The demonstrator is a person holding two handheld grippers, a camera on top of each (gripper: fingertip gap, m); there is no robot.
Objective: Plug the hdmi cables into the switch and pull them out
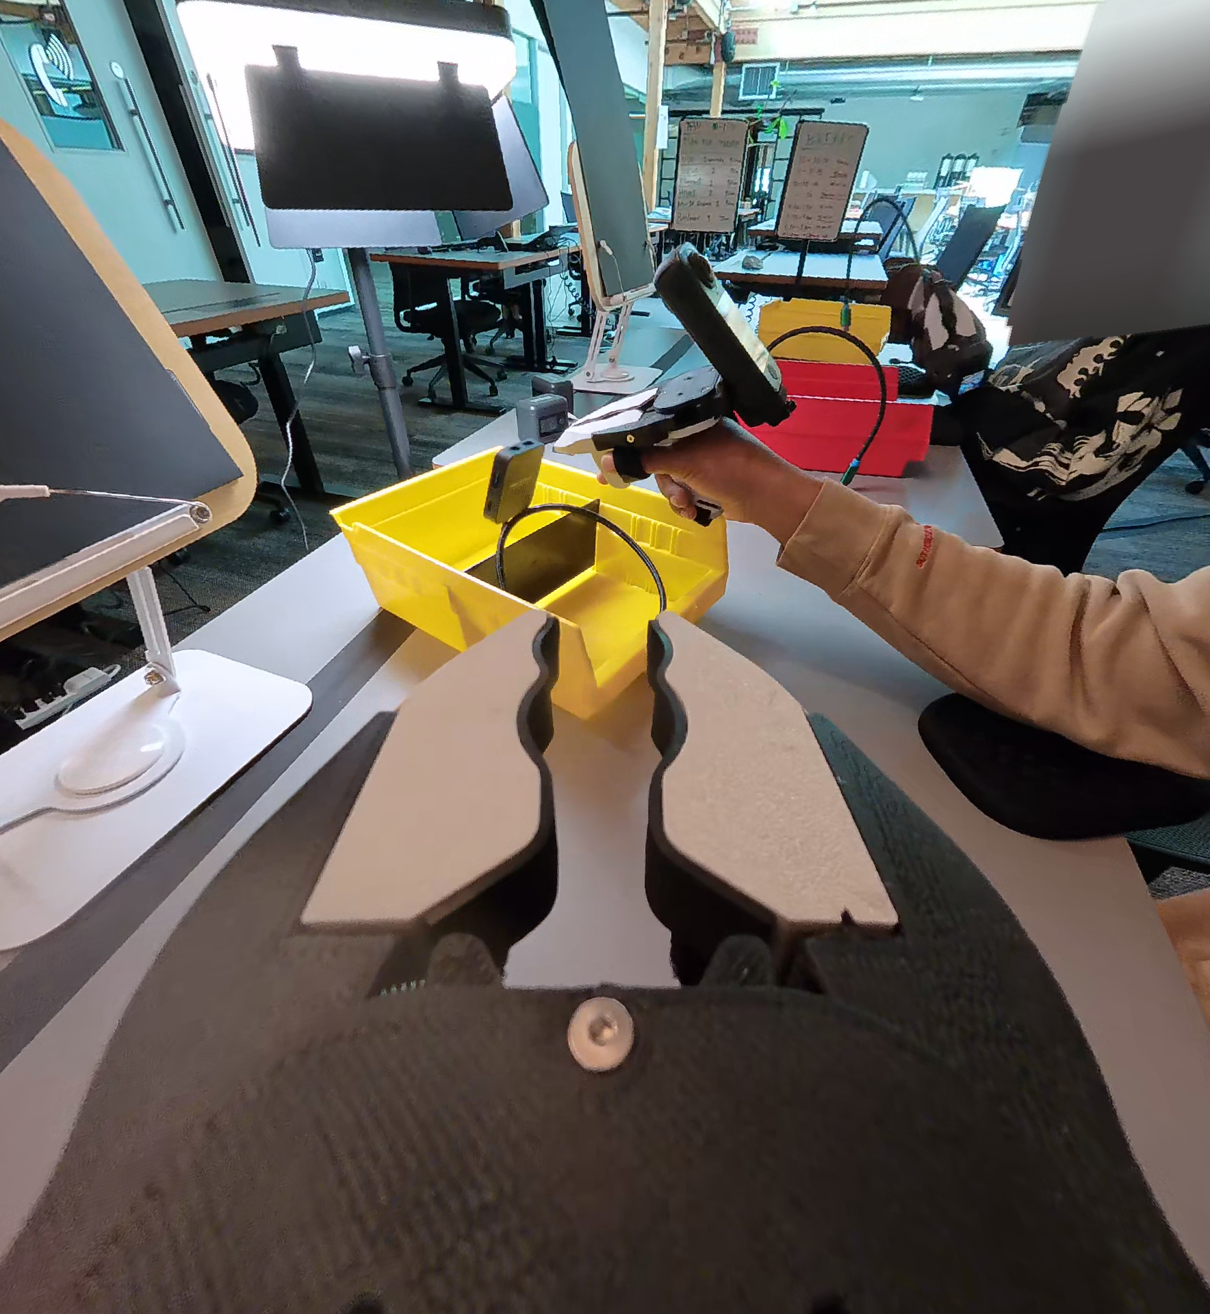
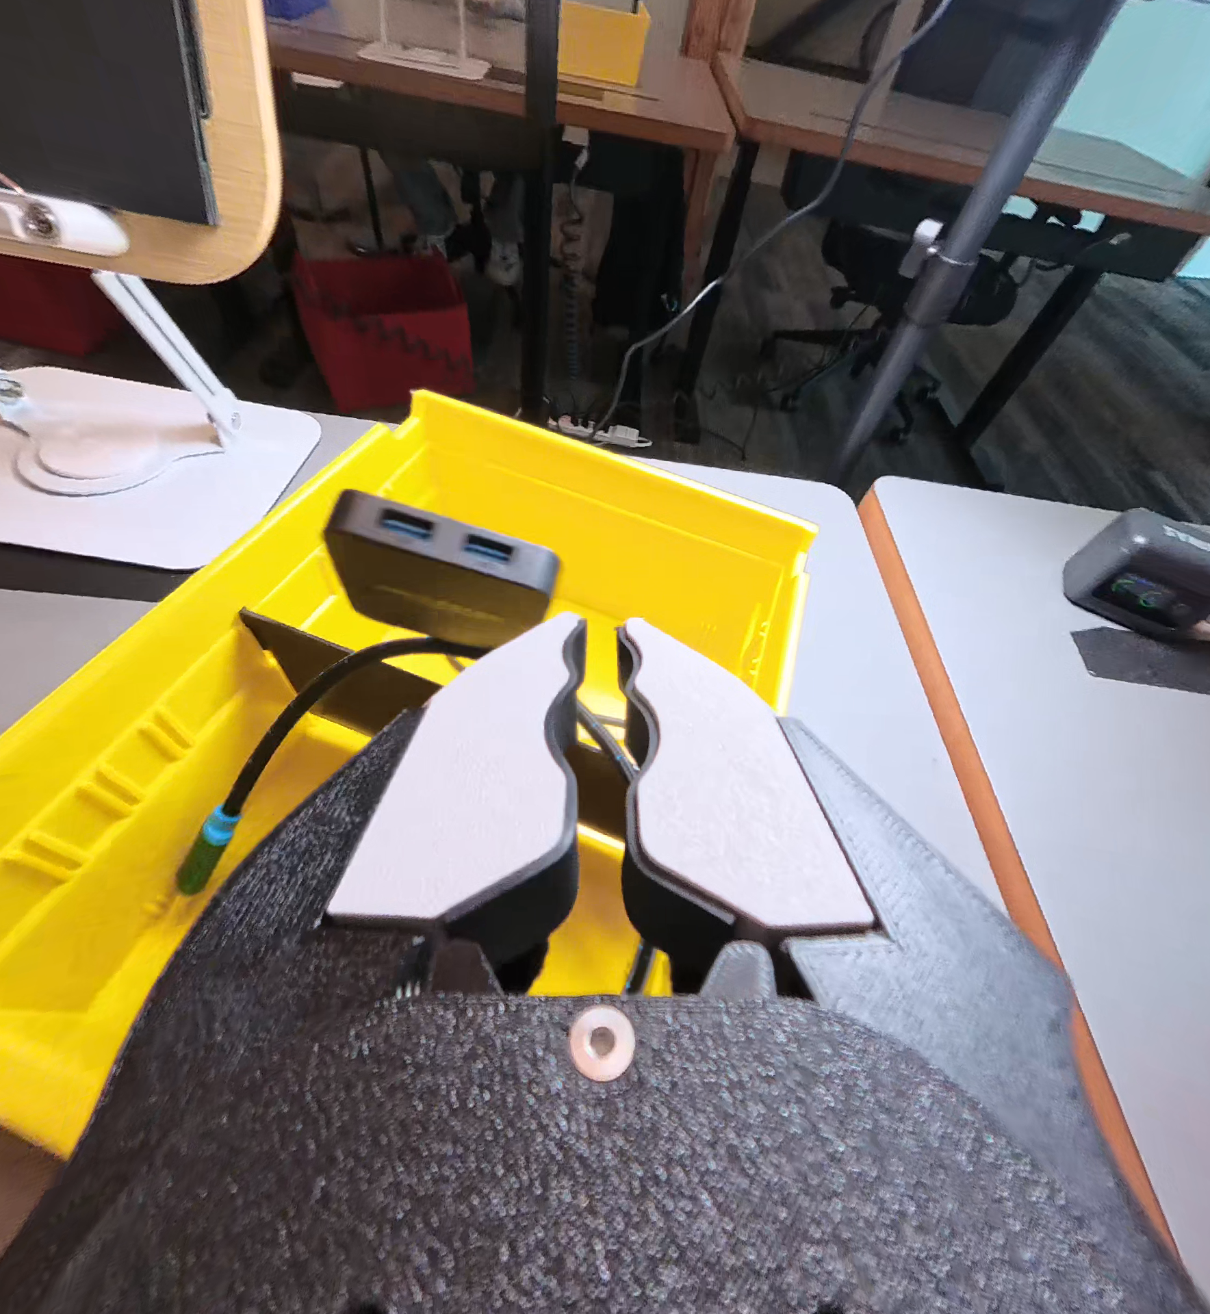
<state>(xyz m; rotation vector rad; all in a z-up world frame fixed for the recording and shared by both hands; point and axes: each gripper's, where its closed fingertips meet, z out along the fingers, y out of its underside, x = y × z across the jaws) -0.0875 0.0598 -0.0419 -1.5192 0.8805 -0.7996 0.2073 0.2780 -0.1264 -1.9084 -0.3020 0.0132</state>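
1. The right gripper [image 2: 601,626] has its fingers nearly together. The little black box [image 2: 442,569] hangs over the yellow bin [image 2: 126,818], but I cannot tell what they pinch.
2. The left gripper [image 1: 602,629] is loose and holds nothing.
3. The black cord [image 2: 289,725] dangles. The box could swing and drop, or the cord could catch on the bin.

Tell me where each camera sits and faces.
Left wrist view: on the left hand-held gripper, facing the yellow bin; shows its open fingers, plus the person's hand holding the right hand-held gripper.
Right wrist view: on that hand-held gripper above the bin, looking down at the switch; shows its fingers closed on the cable.
Both share bin, switch, cable.
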